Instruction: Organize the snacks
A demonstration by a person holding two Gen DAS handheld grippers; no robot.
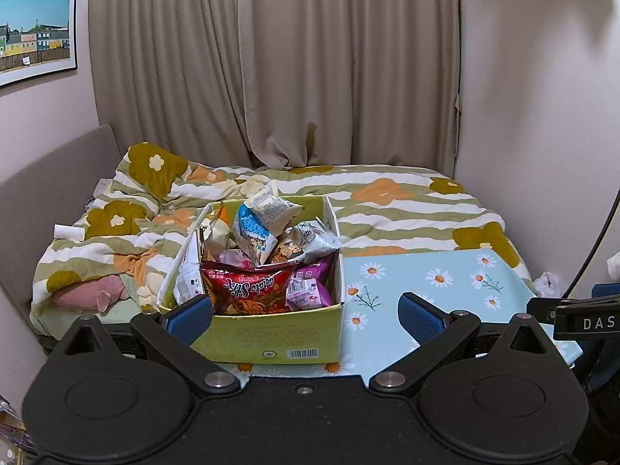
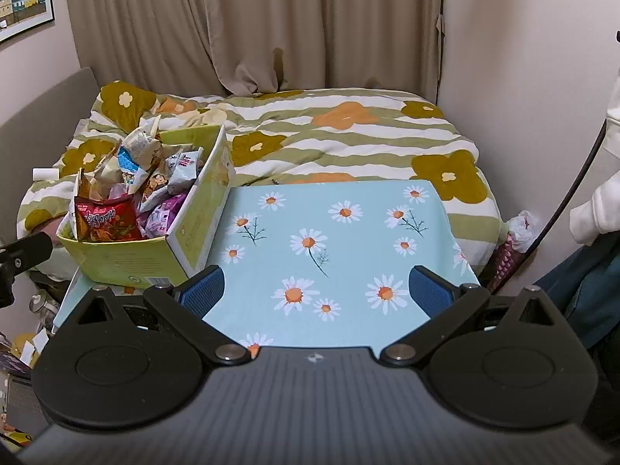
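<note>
While both tongs hang over the near edge of the table, neither one holds or touches anything. The left tongs (image 1: 306, 316) are spread wide, and their blue ribbed pads (image 1: 192, 319) have only air between them. The right tongs (image 2: 316, 290) are spread just as wide, with nothing in them.

The light blue table with a white daisy pattern (image 2: 348, 232) stands against a bed with a green, white and orange flowered blanket (image 2: 348, 131). A yellow-green open cardboard box (image 1: 271, 341) sits on the table's left side, close to the near edge. It is stuffed with snack bags. A red crinkly chip bag (image 1: 252, 286) lies at the front of the pile, a purple snack pack (image 1: 310, 286) is just to its right, and a blue and white tall bag (image 1: 259, 221) sticks up at the back.

In the left view the box is straight ahead, and the left pad of the left tongs covers the box's near left corner. You can see the barcode label on the box's front wall there. A pink soft toy (image 1: 95, 294) lies on the bed to the left of the box.

In the right view the box (image 2: 128, 259) is off to the left, and the right tongs point at the bare middle of the table. This view shows the box's long right wall and a person's white sleeve (image 2: 596, 209) at the right edge. A clear jar (image 2: 44, 308) stands low down past the table's left edge.
</note>
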